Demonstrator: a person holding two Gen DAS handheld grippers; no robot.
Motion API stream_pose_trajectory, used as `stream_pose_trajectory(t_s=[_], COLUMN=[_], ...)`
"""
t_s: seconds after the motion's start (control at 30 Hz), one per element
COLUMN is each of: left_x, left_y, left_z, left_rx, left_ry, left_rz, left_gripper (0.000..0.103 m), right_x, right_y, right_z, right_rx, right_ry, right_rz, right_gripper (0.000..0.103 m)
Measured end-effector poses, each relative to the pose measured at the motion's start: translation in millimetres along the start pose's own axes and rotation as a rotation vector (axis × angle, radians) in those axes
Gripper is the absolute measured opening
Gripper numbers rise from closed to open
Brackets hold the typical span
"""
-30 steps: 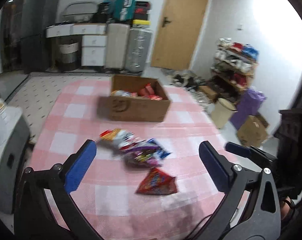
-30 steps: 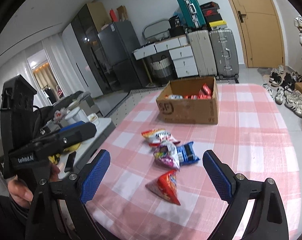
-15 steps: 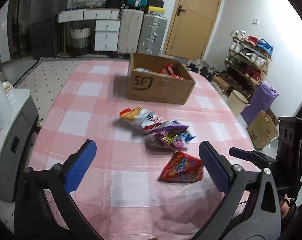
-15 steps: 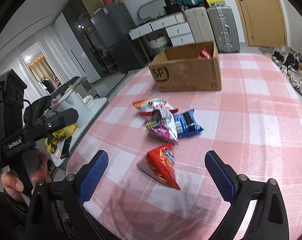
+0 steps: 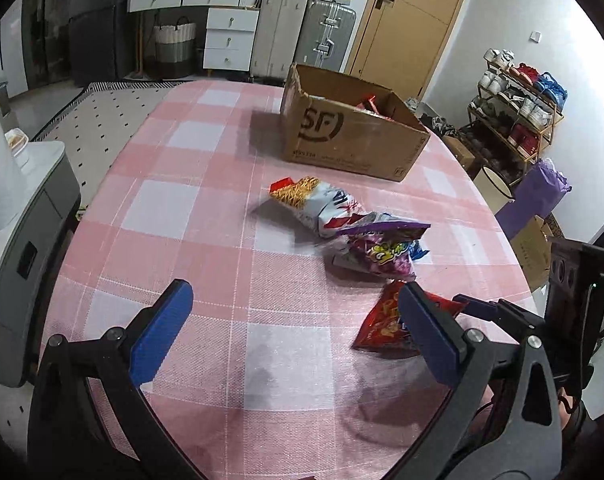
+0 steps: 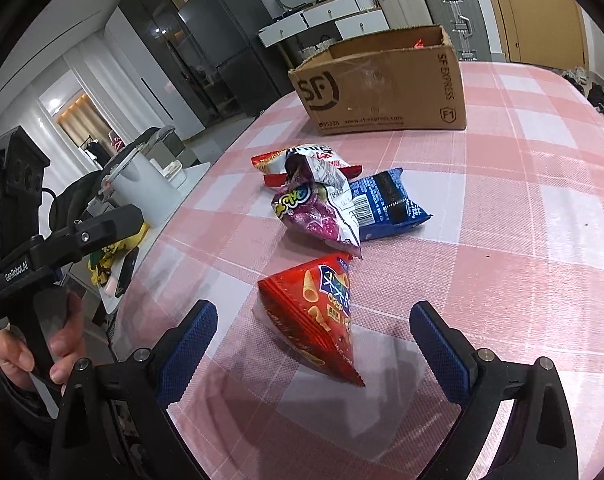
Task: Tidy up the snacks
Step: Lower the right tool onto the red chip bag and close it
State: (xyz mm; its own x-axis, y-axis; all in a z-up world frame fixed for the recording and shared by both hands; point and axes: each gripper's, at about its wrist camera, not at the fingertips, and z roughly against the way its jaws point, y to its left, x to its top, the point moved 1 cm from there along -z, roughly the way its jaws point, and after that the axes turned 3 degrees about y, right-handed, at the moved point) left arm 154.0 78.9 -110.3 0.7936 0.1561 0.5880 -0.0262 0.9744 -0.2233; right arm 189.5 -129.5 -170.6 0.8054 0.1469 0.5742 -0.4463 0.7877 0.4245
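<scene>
- A round table (image 5: 205, 208) under a pink-and-white checked cloth carried an open cardboard box (image 5: 350, 136), printed "SF", on its far side; red packets showed inside it.
- Four loose snack bags lay on the cloth, nearer than the box: a white-and-red chip bag (image 5: 314, 204) closest to the box, a purple bag (image 6: 322, 212) lying partly over it, a blue biscuit packet (image 6: 386, 204) touching the purple bag's right side, and a red triangular crisp bag (image 6: 318, 316) nearest the camera, just apart from the purple one.
- Beyond the table stood white drawers, suitcases, a wooden door and a shoe rack; to the left was a grey cabinet with a white appliance on it.
- Nothing lay between the right gripper (image 6: 312, 340) and the red crisp bag.
- The red crisp bag's long axis ran from its broad end near the purple bag to a narrow tip pointing toward the right gripper.
- The right gripper's blue pads were spread wide with nothing between them, and the bag's near tip sat low between the fingers without touching either.
- The left gripper (image 5: 297, 328) hung over bare cloth left of the red bag, fingers equally wide apart and empty; its right finger overlapped the bag in the left wrist view.
- A hand (image 6: 41, 344) gripped the left tool's handle.
</scene>
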Motion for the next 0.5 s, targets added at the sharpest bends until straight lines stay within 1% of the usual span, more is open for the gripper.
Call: stream_pose_trajectory(t_s=[0.27,0.33,0.4,0.5], left_x=[-3,-3,-4,-4], left_y=[4,5,5,5], left_z=[-11,-12,-13,-14], left_rx=[-0.003,-0.004,-0.006,-0.009], left_ry=[0.022,0.026,0.030,0.035], left_rz=[0.004,0.006,0.006,0.003], left_gripper=[0.102,0.102,0.102,0.102], right_x=[3,5,7,8], right_y=[3,6,11,14], right_z=[-16,-22,-29,-41], right_rx=[0.011,0.000,-0.015,-0.024], right_ry=[0.024,0.040,0.068,0.104], right_rz=[0.017,0.028,0.044,0.054], right_gripper=[0.099,0.097,0.080,0.070])
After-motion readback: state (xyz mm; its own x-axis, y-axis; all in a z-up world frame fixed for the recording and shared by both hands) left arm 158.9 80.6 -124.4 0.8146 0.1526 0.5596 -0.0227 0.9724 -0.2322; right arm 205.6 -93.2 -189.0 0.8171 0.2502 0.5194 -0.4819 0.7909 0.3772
